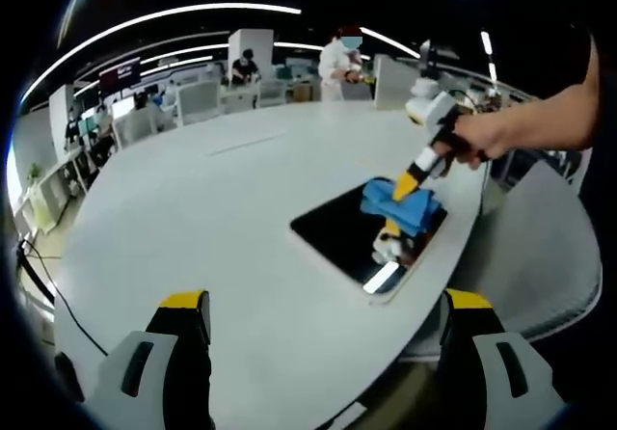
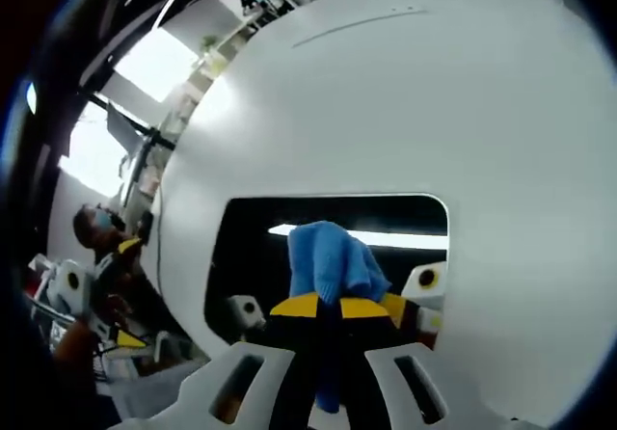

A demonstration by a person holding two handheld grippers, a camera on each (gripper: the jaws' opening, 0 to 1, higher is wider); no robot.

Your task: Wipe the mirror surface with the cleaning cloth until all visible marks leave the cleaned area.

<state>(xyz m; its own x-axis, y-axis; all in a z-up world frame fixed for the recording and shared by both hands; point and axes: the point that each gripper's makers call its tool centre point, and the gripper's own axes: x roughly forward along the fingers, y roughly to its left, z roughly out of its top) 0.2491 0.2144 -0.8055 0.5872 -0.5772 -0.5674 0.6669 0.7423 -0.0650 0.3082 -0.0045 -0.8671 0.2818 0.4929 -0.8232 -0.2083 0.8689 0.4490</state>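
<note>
A dark rectangular mirror lies flat on the white table, near its right edge. A blue cleaning cloth rests on the mirror's far right part. My right gripper, held by a person's hand, is shut on that cloth and presses it down. In the right gripper view the cloth bunches up between the yellow-tipped jaws of my right gripper, over the mirror. My left gripper hovers open above the table's near side, well short of the mirror, with nothing between its jaws.
The table curves away to a rounded edge just right of the mirror. Desks, chairs and several people stand at the back of the room. A second curved table sits at the right.
</note>
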